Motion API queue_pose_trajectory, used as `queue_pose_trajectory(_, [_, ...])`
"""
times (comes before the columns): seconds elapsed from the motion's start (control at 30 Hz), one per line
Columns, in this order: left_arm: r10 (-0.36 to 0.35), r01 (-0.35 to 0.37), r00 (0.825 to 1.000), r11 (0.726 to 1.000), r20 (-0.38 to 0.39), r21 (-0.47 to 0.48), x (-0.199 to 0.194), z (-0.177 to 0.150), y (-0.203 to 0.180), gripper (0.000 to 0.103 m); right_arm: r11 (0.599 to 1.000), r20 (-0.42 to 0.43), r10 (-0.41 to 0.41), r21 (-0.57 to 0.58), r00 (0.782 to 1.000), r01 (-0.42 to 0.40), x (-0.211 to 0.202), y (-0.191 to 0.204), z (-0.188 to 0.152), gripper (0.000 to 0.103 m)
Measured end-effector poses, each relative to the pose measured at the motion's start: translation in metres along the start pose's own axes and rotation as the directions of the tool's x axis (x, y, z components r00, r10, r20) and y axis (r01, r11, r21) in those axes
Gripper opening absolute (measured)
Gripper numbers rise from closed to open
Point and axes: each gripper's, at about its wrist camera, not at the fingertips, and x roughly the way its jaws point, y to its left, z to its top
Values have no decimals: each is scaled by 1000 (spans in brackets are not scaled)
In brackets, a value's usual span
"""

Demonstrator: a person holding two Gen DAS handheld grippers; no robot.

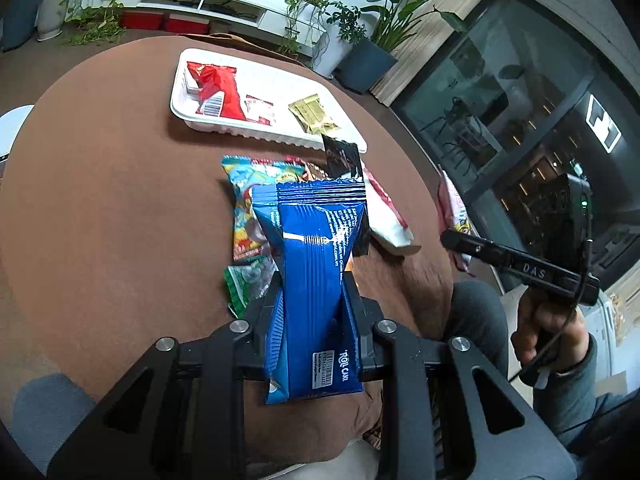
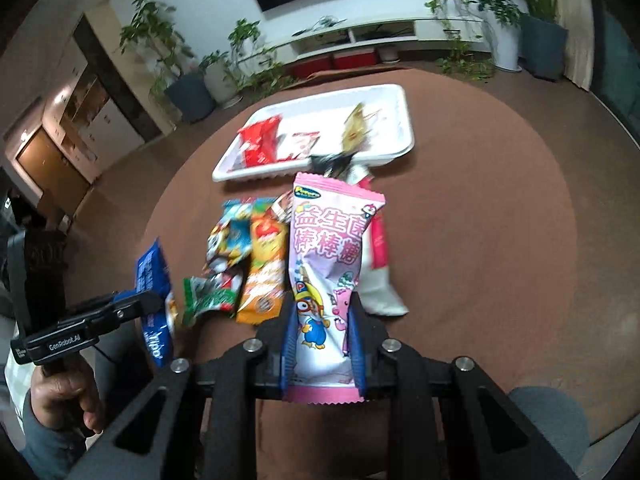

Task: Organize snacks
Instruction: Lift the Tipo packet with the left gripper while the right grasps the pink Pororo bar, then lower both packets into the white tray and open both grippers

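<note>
Two handheld grippers each pinch a snack packet above a round brown table (image 1: 100, 168).

The left gripper (image 1: 314, 300) clamps a glossy blue packet (image 1: 316, 264) with white print, creased at its middle. The right gripper (image 2: 323, 320) squeezes a pink and white packet (image 2: 330, 264) bearing cartoon animals and large pink characters. Below lie loose packets: orange (image 2: 264, 272), green (image 2: 208, 296), multicoloured. Beyond them, a white tray (image 2: 396, 120) holds a red packet (image 2: 260, 144), a small red-and-white one and a gold one (image 2: 356, 128).

Right gripper (image 2: 322, 328) clamps pink snack packet (image 2: 332, 264); white tray (image 2: 394, 98) beyond; loose snacks (image 2: 248, 268) between.
</note>
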Motion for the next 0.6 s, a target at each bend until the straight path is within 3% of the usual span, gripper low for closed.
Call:
queue_pose_trajectory(0.27, [17,-17,999,1000,43,-14,-13,41,14,24,997,70,-43,64,997,39,-10,-47,40,25])
queue_pose_trajectory(0.43, [59,-62,995,998,85,22,-22,95,19,24,997,142,-68,52,987,61,-18,-60,85,25])
queue_pose_trajectory(0.6, [81,-87,992,994,100,60,-18,149,17,24,999,177,-48,2,983,48,-10,-49,121,25])
